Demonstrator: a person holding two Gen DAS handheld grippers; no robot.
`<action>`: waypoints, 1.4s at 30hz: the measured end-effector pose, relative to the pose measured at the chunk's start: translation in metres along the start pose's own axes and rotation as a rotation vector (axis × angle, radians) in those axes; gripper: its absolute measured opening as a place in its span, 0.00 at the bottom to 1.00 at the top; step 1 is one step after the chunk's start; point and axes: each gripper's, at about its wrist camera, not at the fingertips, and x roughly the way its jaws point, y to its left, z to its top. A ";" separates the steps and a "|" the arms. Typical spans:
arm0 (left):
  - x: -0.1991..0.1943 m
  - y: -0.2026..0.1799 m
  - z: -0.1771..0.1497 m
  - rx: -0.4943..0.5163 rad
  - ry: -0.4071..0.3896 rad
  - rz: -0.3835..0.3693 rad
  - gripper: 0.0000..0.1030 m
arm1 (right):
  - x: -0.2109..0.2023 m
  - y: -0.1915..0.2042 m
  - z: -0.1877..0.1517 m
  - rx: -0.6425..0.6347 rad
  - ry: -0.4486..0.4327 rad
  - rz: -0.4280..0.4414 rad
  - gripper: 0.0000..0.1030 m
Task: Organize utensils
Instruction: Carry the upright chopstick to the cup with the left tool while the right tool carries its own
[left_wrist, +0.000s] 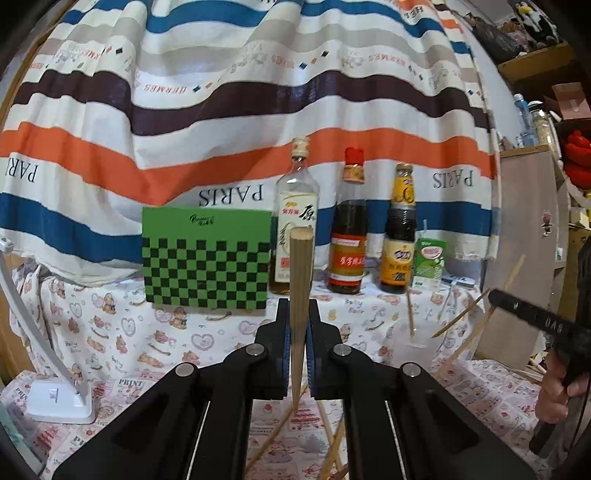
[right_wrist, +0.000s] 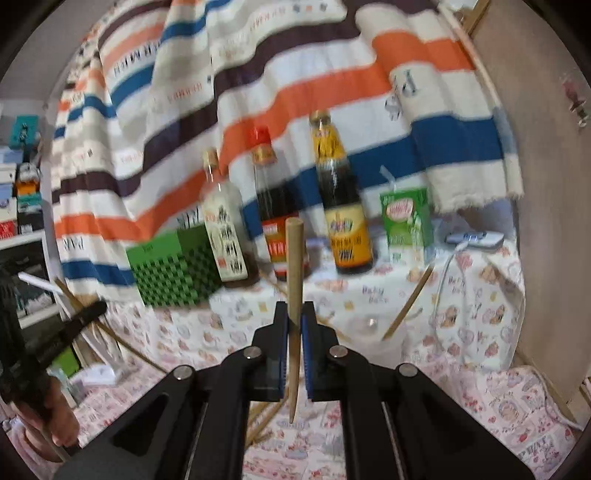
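Currently I hold one chopstick (left_wrist: 301, 295) clamped upright in the left gripper (left_wrist: 298, 314) and another chopstick (right_wrist: 294, 295) in the right gripper (right_wrist: 294, 317); crossing toward the clear cup (left_wrist: 413, 345) risks them colliding.

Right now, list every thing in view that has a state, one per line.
Left hand-held gripper: shut on a chopstick, thick end up.
Right hand-held gripper: shut on a second chopstick, thick end up.
Clear cup: upright, chopsticks standing in it.
Three bottles: upright, capped.
Green carton: upright, straw in.
Loose chopsticks: lying on the table.
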 end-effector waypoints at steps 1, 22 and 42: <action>-0.001 -0.003 0.000 0.009 -0.006 -0.004 0.06 | -0.001 -0.003 0.003 0.011 -0.012 -0.004 0.06; 0.024 -0.126 0.059 0.036 -0.094 -0.285 0.06 | -0.030 -0.111 0.015 0.495 -0.263 -0.171 0.06; 0.151 -0.171 0.012 0.041 0.113 -0.178 0.06 | 0.051 -0.111 -0.002 0.359 0.055 -0.054 0.06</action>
